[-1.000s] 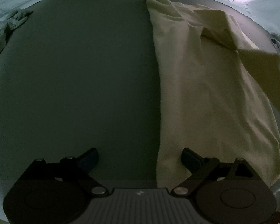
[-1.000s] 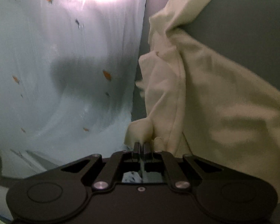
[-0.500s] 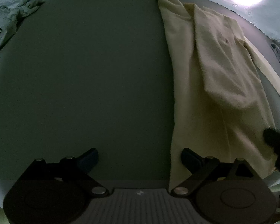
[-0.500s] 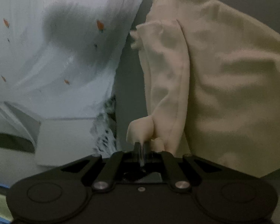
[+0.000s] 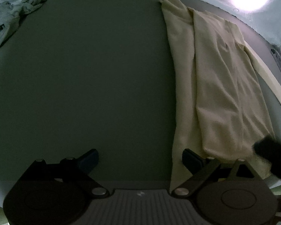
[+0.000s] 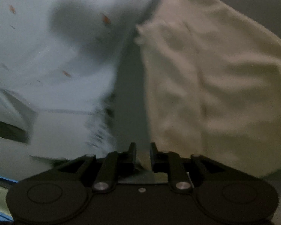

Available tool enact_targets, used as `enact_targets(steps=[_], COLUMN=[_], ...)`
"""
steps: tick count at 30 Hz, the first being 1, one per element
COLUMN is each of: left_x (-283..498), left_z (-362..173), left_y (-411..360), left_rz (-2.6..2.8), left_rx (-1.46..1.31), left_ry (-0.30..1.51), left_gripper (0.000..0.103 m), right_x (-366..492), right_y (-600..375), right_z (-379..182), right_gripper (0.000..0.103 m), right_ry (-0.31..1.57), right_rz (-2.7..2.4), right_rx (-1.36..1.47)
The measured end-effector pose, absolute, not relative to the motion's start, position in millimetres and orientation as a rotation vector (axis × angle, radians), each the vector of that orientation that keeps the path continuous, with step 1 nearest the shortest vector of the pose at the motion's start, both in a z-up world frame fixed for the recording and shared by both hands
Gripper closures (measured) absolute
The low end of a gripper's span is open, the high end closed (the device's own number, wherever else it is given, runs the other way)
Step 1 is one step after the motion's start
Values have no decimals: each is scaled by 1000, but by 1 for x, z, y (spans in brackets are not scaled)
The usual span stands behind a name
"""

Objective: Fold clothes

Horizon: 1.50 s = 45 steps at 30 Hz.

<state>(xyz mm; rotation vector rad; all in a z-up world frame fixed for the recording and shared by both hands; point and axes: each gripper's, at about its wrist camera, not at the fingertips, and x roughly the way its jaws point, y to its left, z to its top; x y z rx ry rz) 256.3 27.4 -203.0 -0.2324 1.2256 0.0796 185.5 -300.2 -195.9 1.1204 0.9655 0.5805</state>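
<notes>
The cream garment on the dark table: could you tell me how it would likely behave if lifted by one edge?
The cream garment lies in soft wrinkles with one layer folded over another, so it would probably sag limply. It looks thin, likely light. Its matte weave suggests little slipping.

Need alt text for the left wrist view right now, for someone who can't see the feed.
A cream garment, one side folded over itself lengthwise, lies on the right of a dark grey table. The left gripper hangs open above the table, its right finger at the garment's near edge. A crumpled grey cloth sits far left.
</notes>
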Motion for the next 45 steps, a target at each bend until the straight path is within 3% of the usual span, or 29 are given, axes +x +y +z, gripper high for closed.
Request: enact_targets(steps=[3,11,27,32,33,36,37,41,44,45], left_x=[254,257,306,331,338,363,374,424,467,481], left_z=[-201,-197,-164,-157,-156,-153,-152,-148,-153,-157], left_y=[29,33,19,11,10,6,5,-2,-8,-9], left_rz=[89,124,77,17,-3,-71,-98,-176,-196,-202], left_rx=[-235,-262,-257,-248,-251,-266,-276,-256,-227,-224], left_ry=[1220,1205,1051,1005,998,979,970,921,921,928], left_gripper=[7,7,9,19,26,60,65,65,59,54], right_x=[185,197,246,272,279,299,307,337,364,368], right_y=[-307,-257,-310,-328,-329,-331,-331,-334,-329,-327], right_z=[-201,-224,-206,-210,-211,-215,-216,-215,-219,-220], right_gripper=[85,87,85,85,85,85,85,82,73,72], right_ry=[961,1282,1003,978,979,975,963,940,971,976], right_rz=[527,521,336,282,274,251,230,171,164,182], right_rx=[1152,884,973,984,979,963,960,915,853,847])
